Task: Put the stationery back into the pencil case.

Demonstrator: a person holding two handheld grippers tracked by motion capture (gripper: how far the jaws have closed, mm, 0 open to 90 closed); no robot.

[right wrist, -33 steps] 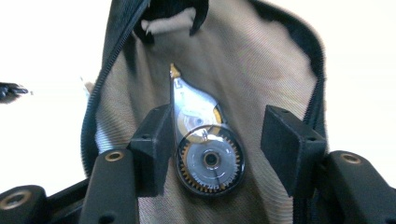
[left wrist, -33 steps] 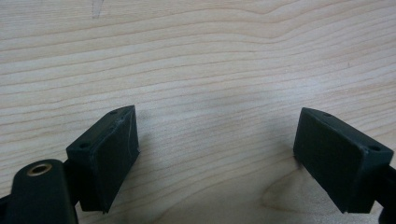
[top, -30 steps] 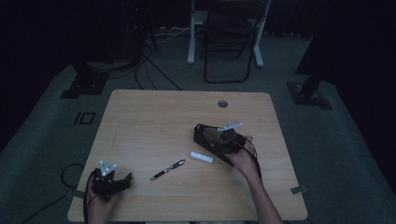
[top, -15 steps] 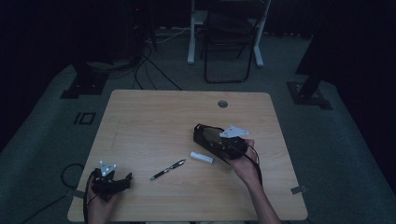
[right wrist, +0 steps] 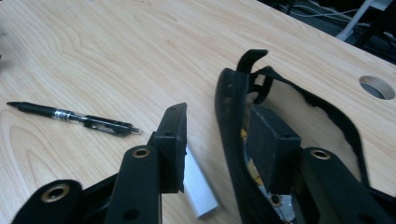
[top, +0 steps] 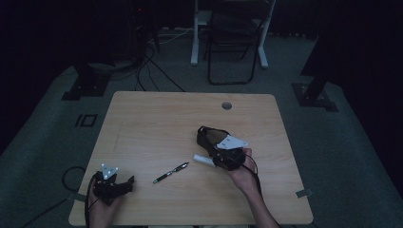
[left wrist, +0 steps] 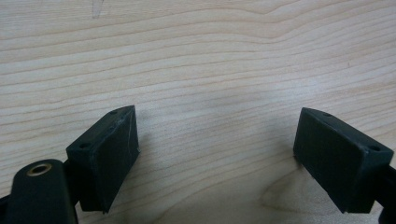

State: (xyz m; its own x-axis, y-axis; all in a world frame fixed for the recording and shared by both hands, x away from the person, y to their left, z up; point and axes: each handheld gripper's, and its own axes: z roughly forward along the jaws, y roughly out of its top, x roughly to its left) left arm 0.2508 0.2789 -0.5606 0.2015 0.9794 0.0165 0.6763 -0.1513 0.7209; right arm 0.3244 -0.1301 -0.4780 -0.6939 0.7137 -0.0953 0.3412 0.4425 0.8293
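The right gripper (right wrist: 215, 140) has just been closing its jaws astride the black pouch's (right wrist: 233, 121) wall beside the pen (right wrist: 74, 116), not yet pinching, to hold it open.

1. The high view is coming out really dim: the room around the table (top: 157, 123) is sinking into near black, and only the wooden top is catching any light.
2. Detail there is getting lost; the pen (top: 170, 173) is showing as just a thin dark sliver.
3. The left gripper view is looking bright and evenly lit, with soft shadows pooling under the pads (left wrist: 109, 154).
4. The right gripper view is staying fairly sharp on the pen (right wrist: 74, 118), while the near foreground is going soft.
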